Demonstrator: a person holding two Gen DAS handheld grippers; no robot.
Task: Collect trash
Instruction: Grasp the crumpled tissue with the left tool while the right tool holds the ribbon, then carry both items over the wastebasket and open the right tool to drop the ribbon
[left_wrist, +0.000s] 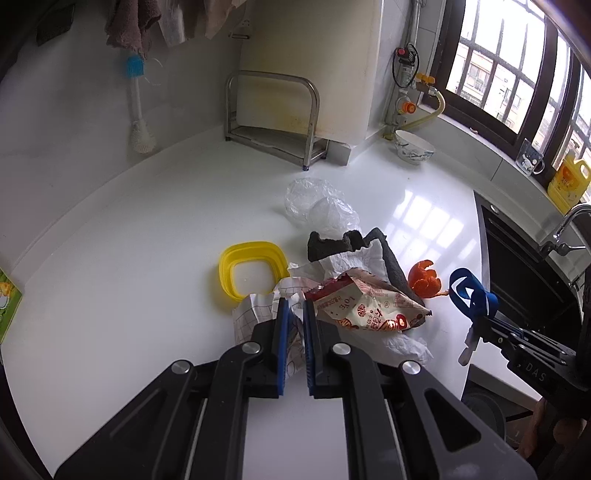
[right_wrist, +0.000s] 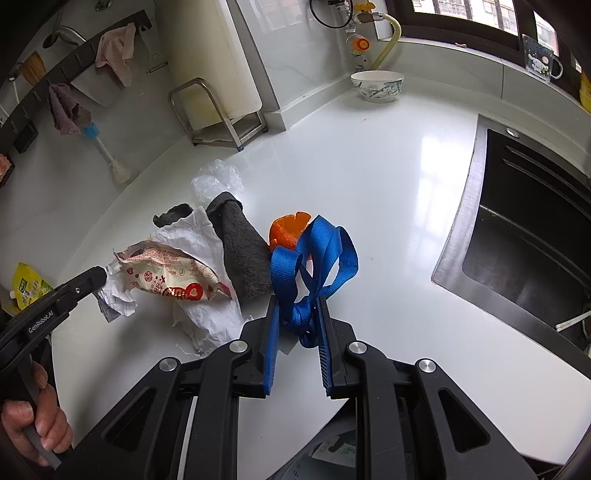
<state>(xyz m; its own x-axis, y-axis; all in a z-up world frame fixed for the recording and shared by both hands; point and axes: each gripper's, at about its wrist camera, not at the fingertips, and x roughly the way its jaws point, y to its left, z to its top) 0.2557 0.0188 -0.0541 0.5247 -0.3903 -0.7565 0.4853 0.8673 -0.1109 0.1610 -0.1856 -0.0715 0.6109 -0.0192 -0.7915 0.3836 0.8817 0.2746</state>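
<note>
You're clamping left gripper (left_wrist: 295, 306) on crumpled grid paper (left_wrist: 255, 314), right gripper (right_wrist: 295, 314) on blue strap (right_wrist: 314, 258); thin paper risking tearing, slipping.

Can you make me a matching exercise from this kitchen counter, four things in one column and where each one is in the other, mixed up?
Things:
1. blue strap
2. grid-lined paper
3. orange peel
4. patterned bowl

Places:
A. standing at the back of the counter, near the wall corner
B. pinched in the right gripper
C. lying on the counter just behind the strap
D. pinched in the left gripper

Pairs: 1-B, 2-D, 3-C, 4-A
</note>
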